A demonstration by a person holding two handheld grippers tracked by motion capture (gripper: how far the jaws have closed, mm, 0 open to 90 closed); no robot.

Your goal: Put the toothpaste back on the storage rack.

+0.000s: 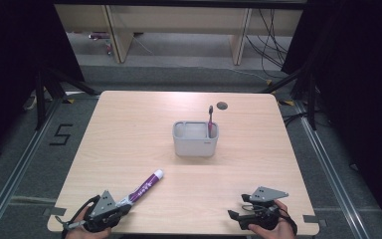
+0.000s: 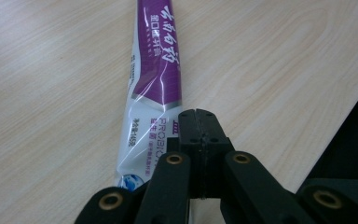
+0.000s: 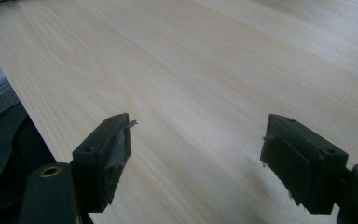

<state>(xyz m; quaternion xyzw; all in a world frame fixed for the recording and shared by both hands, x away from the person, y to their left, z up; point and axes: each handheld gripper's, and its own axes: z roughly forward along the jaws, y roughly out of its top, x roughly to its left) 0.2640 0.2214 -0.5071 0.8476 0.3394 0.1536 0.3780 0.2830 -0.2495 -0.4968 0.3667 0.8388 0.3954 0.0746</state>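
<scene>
Left gripper (image 1: 122,205) is held low at the near table edge, jaws clamped on the toothpaste tube (image 1: 145,187) tail, cap aimed far-right diagonally.

The left gripper (image 1: 122,205) lies low with jaws pressed together, while the right gripper (image 1: 235,215) rests with jaws wide apart.

Purple toothpaste tube (image 1: 144,188), flat, near-left corner

light wood table (image 1: 129,129), grey caddy (image 1: 195,142) near centre, purple toothpaste tube (image 1: 146,186) by front-left corner, round hole (image 1: 222,105) at far edge
</scene>
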